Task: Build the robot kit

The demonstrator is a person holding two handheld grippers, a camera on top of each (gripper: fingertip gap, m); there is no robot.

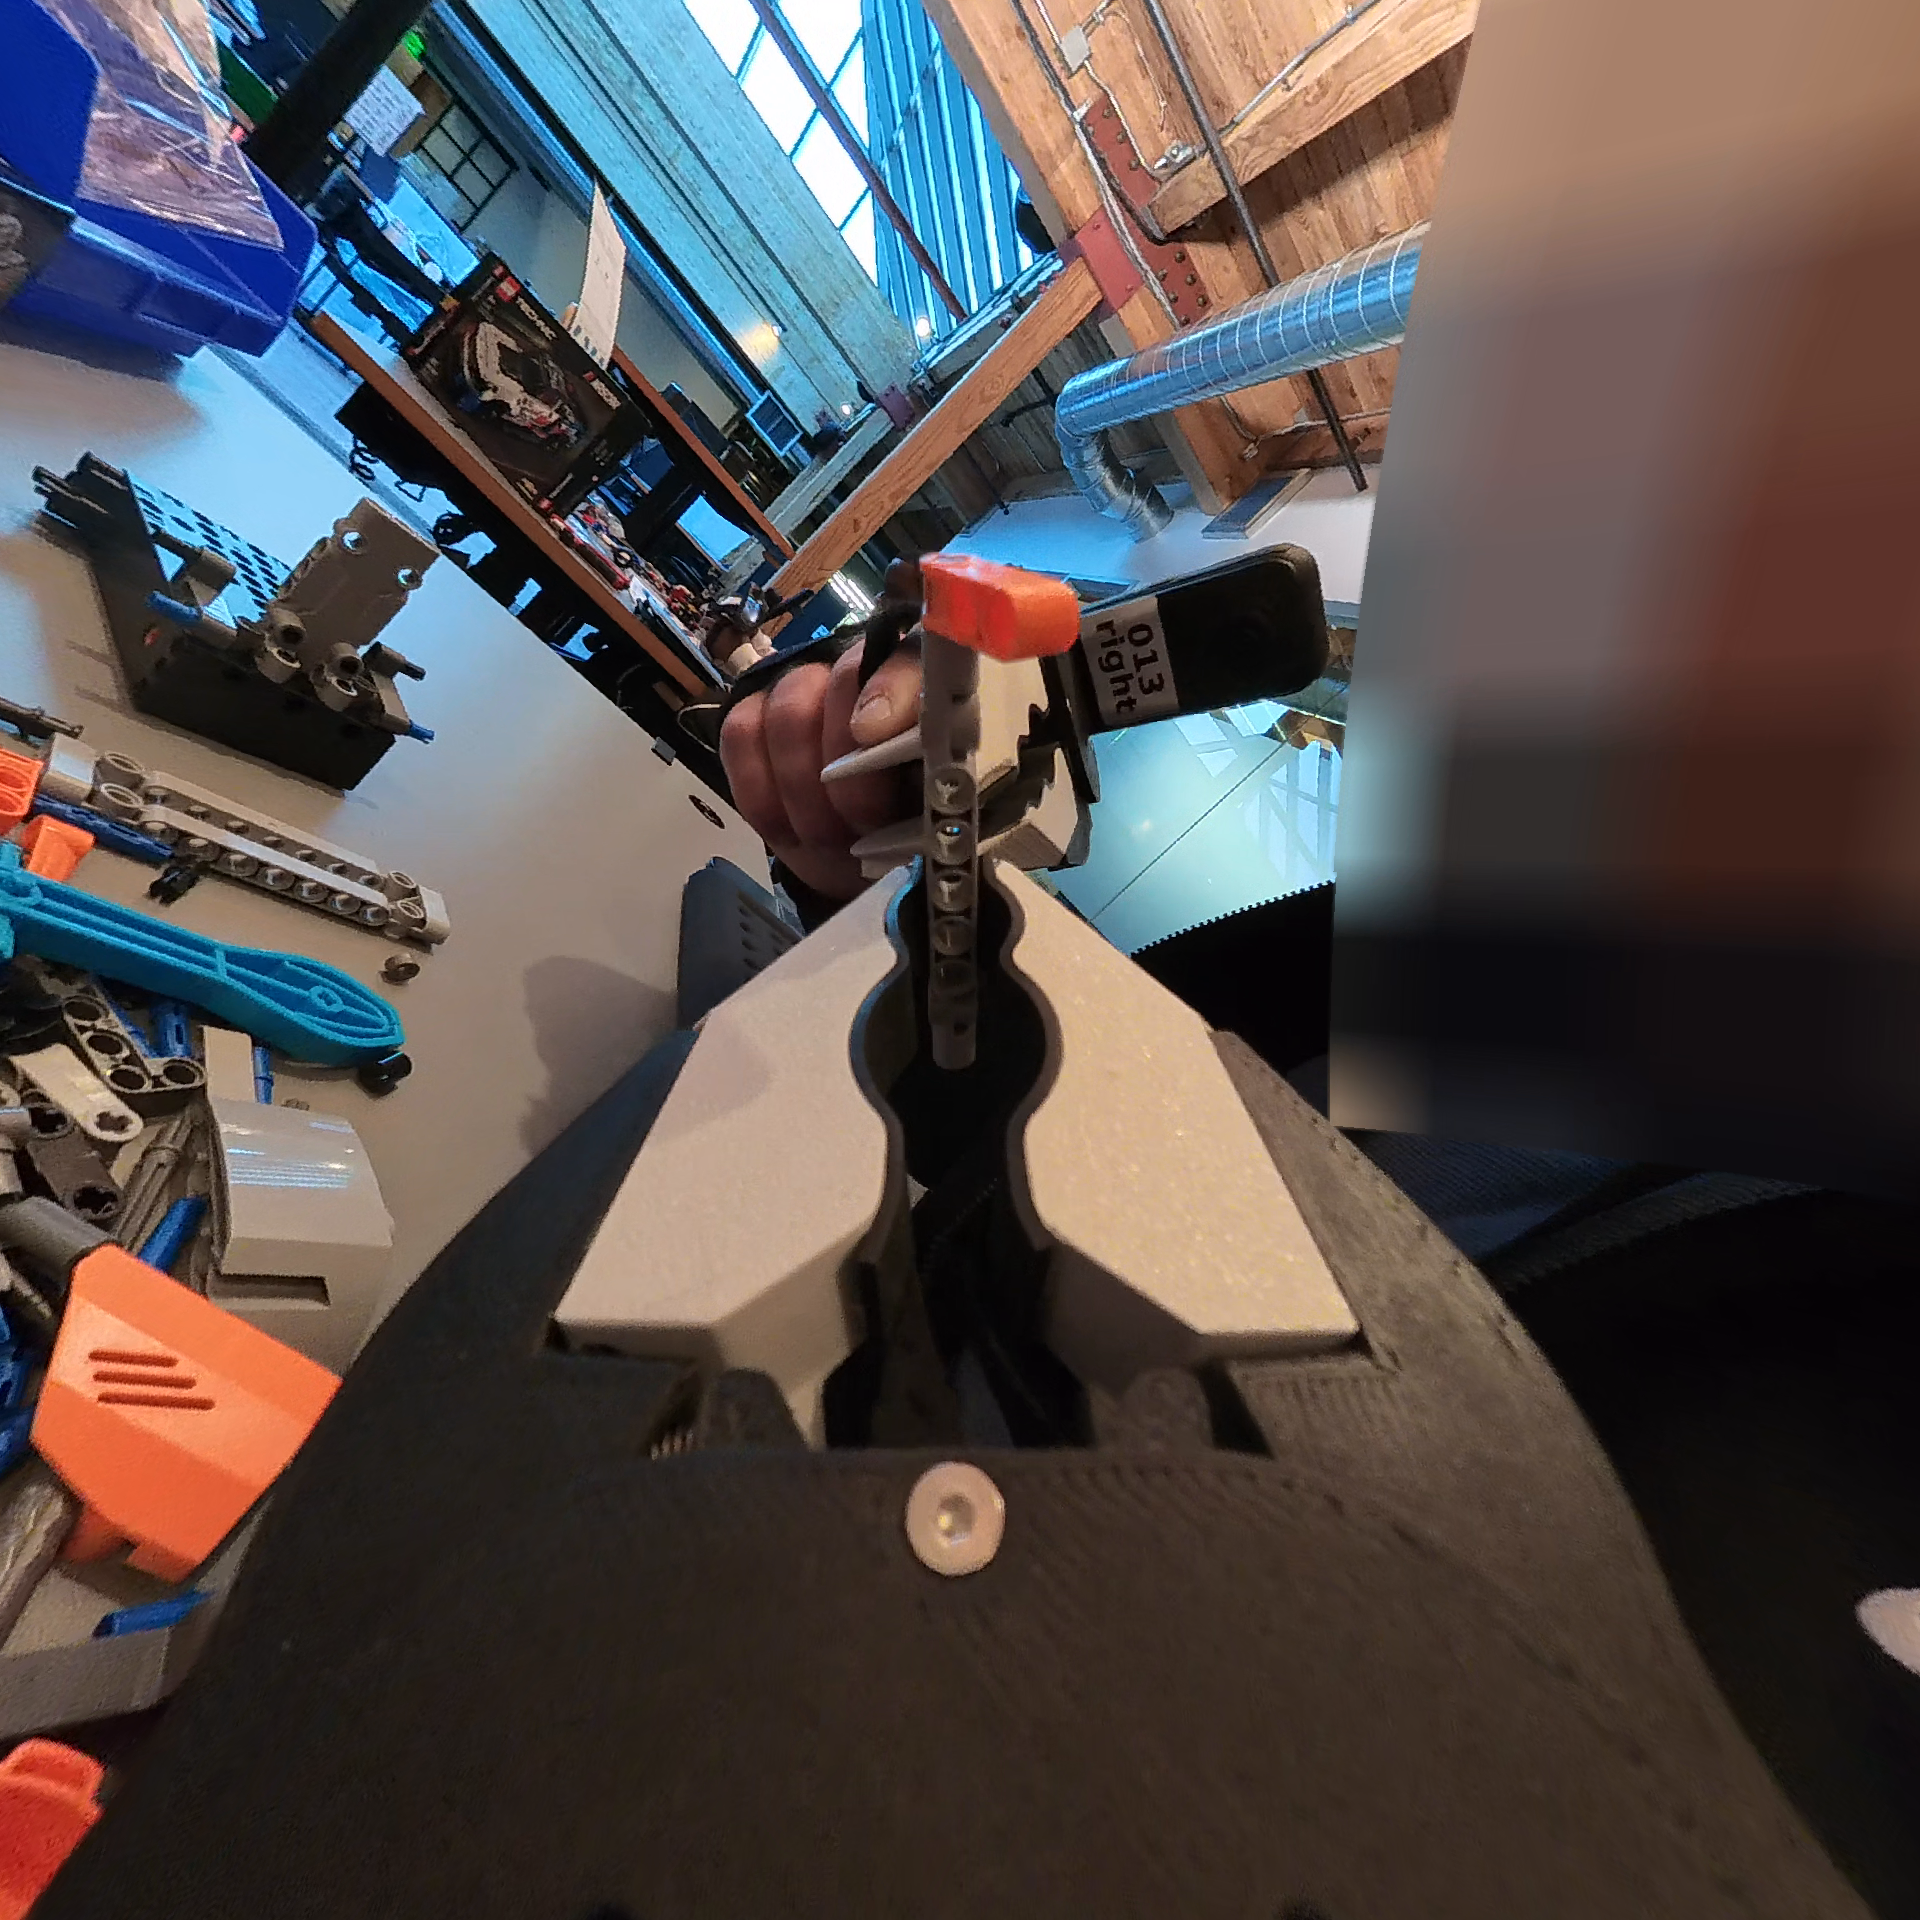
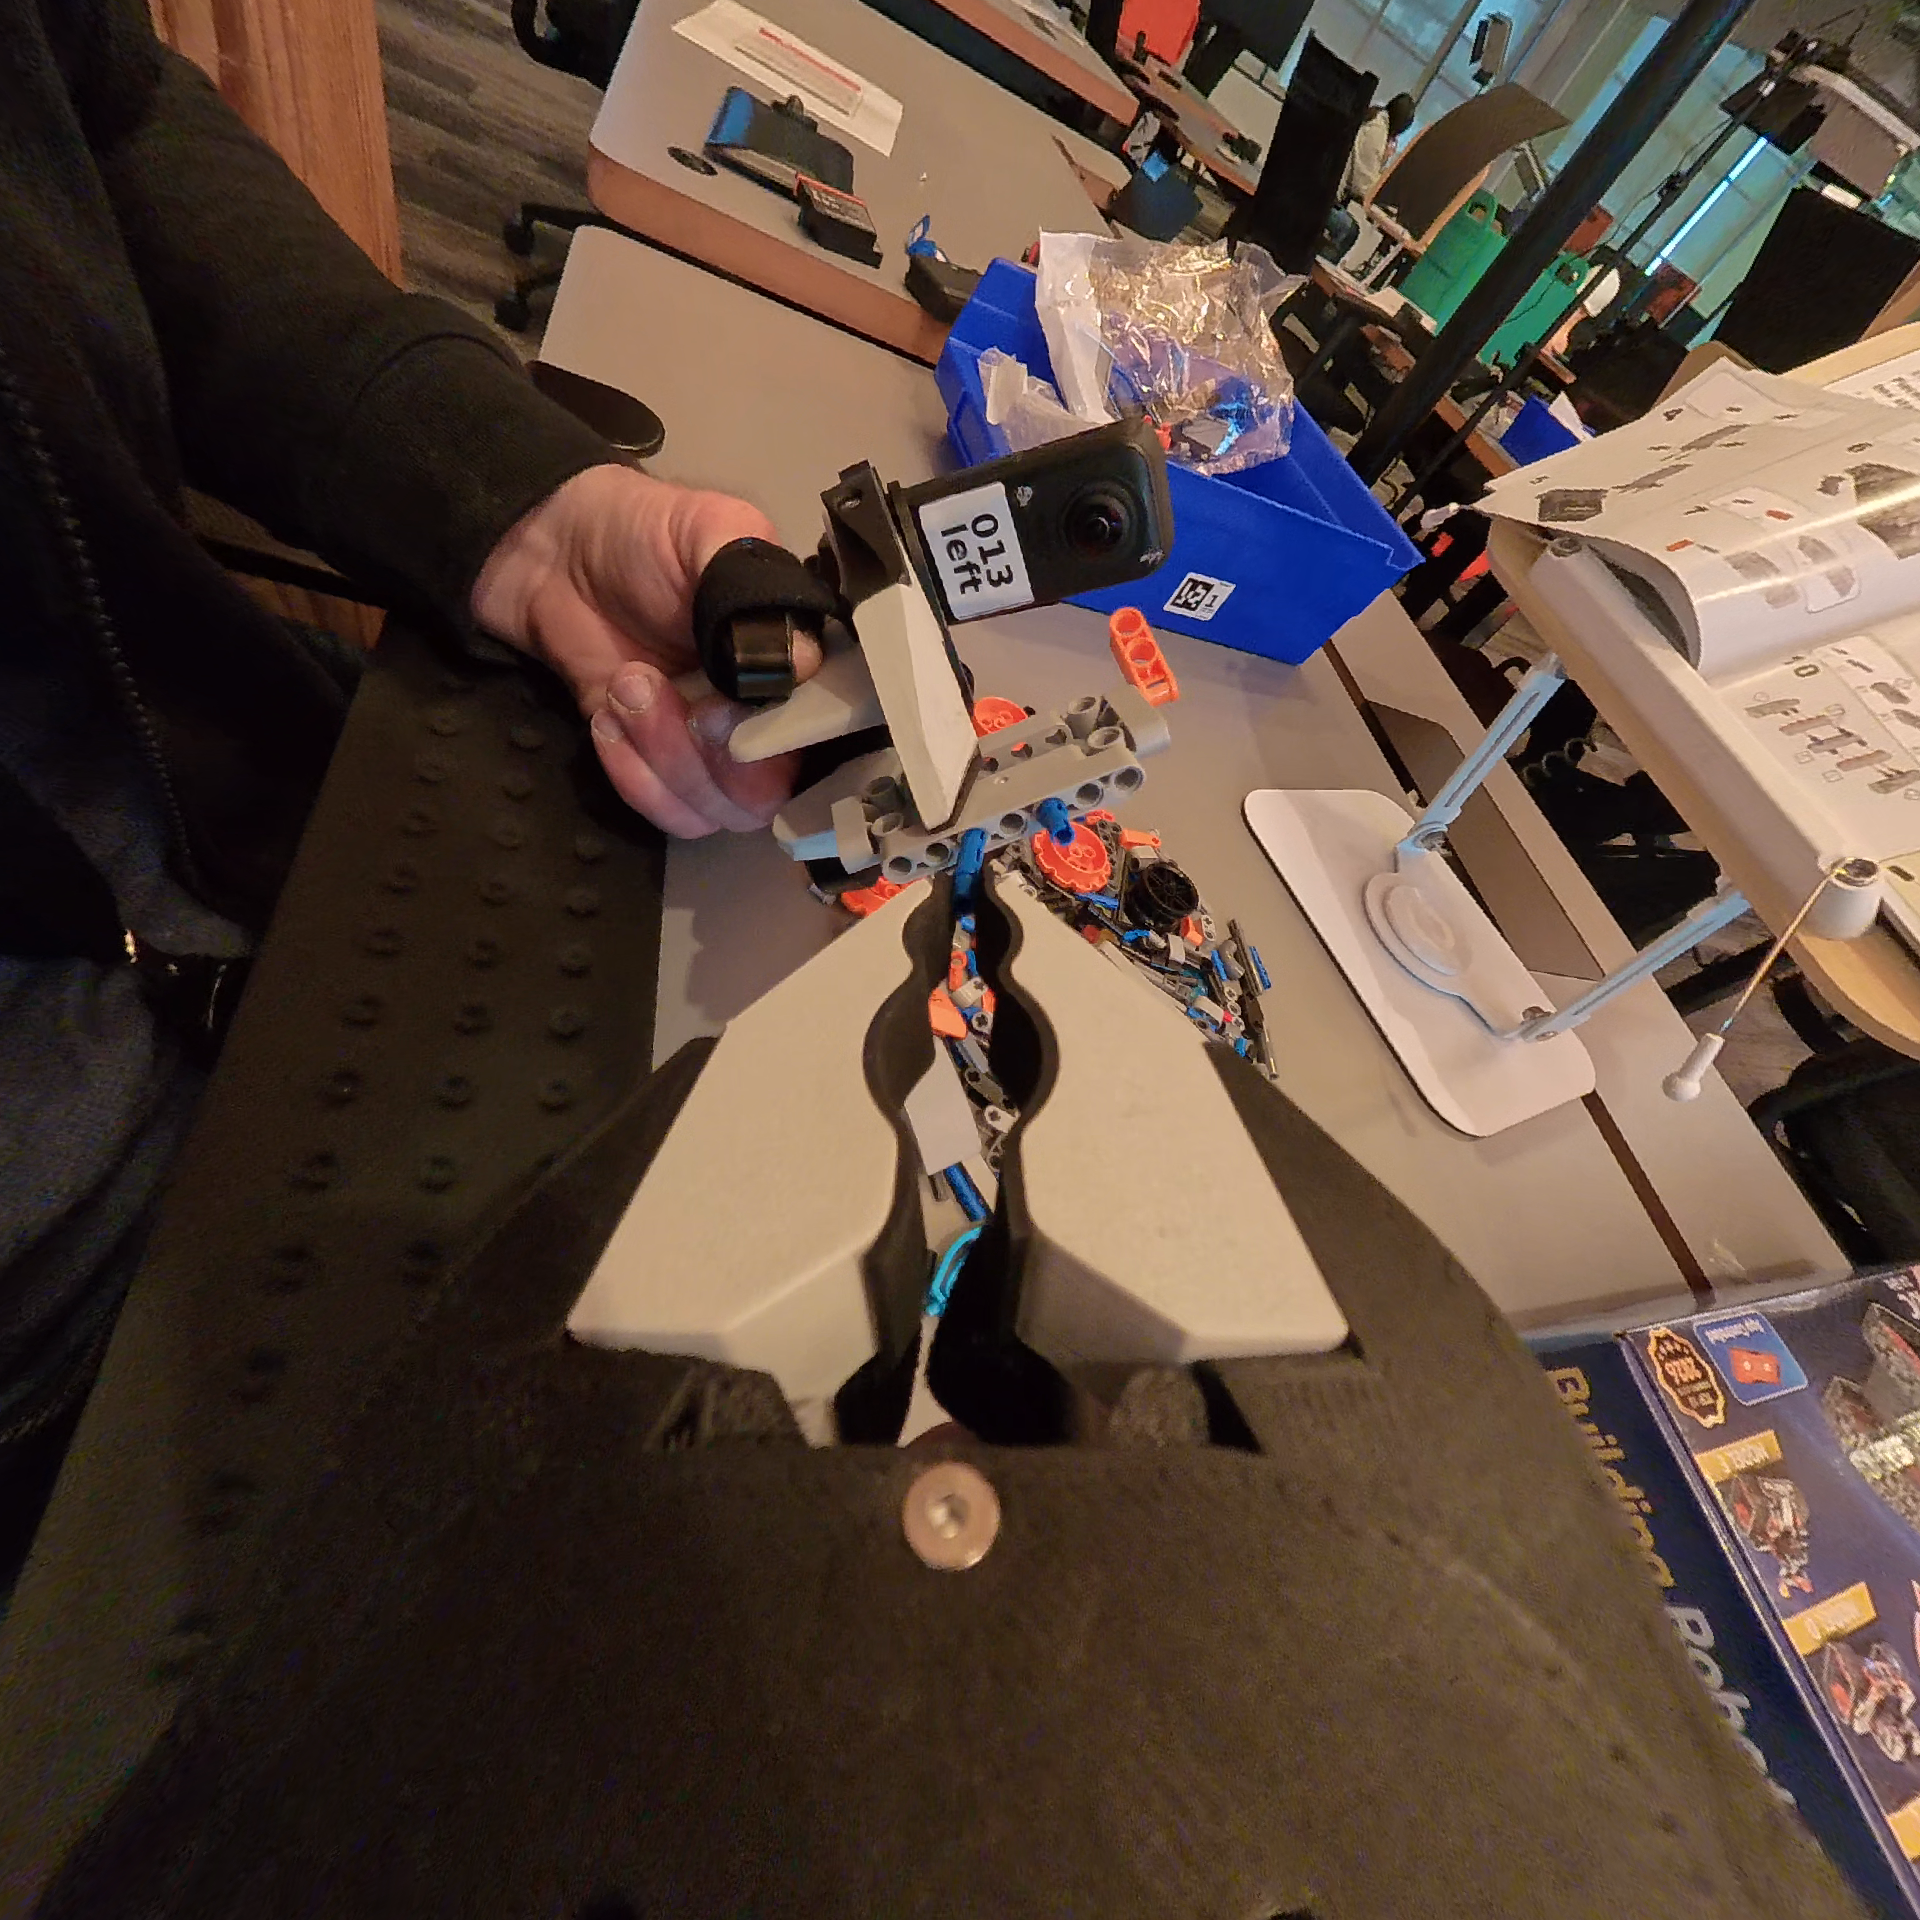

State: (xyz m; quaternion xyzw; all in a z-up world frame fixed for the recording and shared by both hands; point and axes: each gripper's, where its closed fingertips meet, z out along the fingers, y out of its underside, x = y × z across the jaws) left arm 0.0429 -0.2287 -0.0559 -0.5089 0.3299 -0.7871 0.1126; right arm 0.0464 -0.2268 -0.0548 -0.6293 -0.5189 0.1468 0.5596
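Here, my left gripper (image 1: 948, 894) pinches a grey perforated plastic beam capped in orange (image 1: 951, 790); my right gripper (image 2: 968, 904) is nearly pressed together, holding nothing visible, above a heap of loose building pieces (image 2: 1132, 935).

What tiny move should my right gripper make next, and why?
Probably ease the right gripper forward a touch. The blue pin that seems pinched at its tips sits just short of the grey holed beam, which the left gripper clamps upright and steady.
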